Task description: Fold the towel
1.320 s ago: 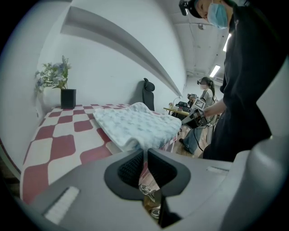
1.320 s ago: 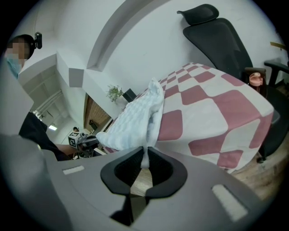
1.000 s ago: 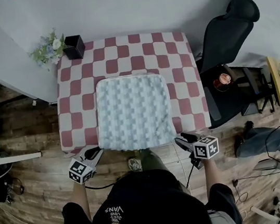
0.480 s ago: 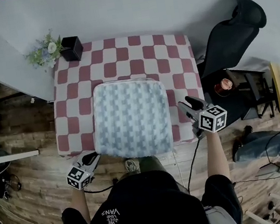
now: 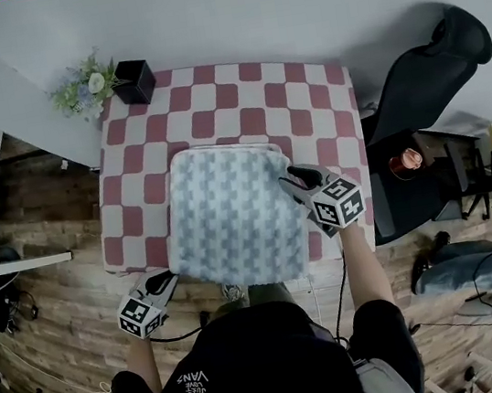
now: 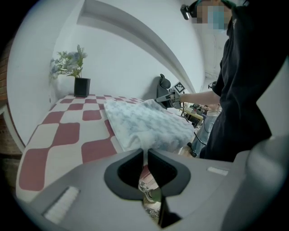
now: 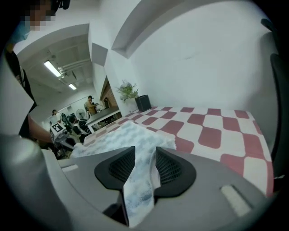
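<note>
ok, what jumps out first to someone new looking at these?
A pale blue-grey towel lies flat on a red-and-white checked table and overhangs its near edge. The left tongs are shut on the towel's near left corner. The right tongs have just been closing on its right edge, with the towel between them. A black pot of flowers stands at the table's far left corner.

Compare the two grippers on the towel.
The left gripper pinches the towel's near-left corner; the right gripper is midway along its right edge. The left jaws are almost together; the right jaws stand wider and have just been closing on the cloth. Both have towel between their jaws.
</note>
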A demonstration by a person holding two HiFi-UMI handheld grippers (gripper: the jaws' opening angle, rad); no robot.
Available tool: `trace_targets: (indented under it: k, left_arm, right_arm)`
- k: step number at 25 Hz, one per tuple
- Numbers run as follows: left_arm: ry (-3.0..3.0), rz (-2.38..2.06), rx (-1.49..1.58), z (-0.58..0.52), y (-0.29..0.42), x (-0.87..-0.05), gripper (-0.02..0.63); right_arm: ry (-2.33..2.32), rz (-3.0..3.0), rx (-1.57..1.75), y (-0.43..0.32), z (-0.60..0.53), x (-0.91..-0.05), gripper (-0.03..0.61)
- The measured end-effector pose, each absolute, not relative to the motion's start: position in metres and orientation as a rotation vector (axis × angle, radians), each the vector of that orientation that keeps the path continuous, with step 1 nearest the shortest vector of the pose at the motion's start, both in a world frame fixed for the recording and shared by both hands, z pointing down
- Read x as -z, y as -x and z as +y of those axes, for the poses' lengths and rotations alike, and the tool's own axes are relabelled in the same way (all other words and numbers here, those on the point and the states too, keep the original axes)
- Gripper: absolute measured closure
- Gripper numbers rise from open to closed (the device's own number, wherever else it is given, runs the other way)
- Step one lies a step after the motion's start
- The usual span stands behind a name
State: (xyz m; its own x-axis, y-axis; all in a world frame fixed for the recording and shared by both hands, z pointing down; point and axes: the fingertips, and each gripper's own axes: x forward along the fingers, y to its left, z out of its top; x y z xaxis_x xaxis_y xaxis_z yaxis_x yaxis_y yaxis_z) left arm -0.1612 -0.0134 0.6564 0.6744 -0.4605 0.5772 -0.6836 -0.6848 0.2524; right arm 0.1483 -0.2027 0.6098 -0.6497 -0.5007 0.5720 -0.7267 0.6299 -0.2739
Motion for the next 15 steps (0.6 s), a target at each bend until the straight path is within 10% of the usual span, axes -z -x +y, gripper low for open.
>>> trace_targets:
  k: [15]
  left_arm:
    - [-2.417,-0.936,-0.632,-0.016,0.158,-0.656,0.584]
  right_arm:
    - [-1.044,-2.345,-0.593,-0.148,-0.216,-0.616,0.485]
